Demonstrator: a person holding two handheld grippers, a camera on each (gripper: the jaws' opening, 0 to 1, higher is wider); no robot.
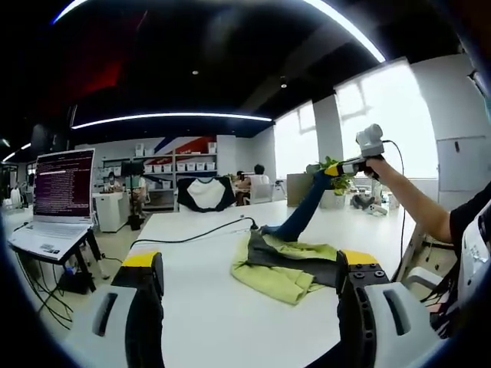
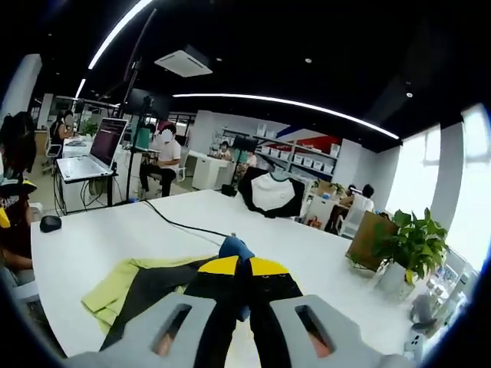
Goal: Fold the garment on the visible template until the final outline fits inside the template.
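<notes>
Right gripper point(image 2: 244, 277) has its jaws pressed together on a blue part of the garment point(image 2: 146, 287), lifting that part clear of the bench point(image 2: 100, 238); in the left gripper view it point(image 1: 331, 169) shows raised high at the end of the person's arm, with the blue cloth strung taut from it down to the heap. Left gripper point(image 1: 249, 285) hangs low and near, jaws spread wide with nothing between them, aimed at the garment point(image 1: 288, 264) just beyond. That heap, yellow-green with dark grey panels, lies rumpled near the middle of the white bench point(image 1: 207, 322); no template outline can be made out under it. By the way it drapes and stretches into a thin rope under its own pull, the cloth looks light, soft and limp, so it will sag and bunch wherever it is not held, and a single pinch point will let the rest twist. My judgement is that the free gripper should take a hem or corner at the heap's near edge, not the thick middle folds. Farther off, a black cable point(image 1: 196, 234) runs across the bench, a laptop point(image 1: 61, 199) sits at the left, and a plant point(image 2: 410, 238) stands by the windows.
</notes>
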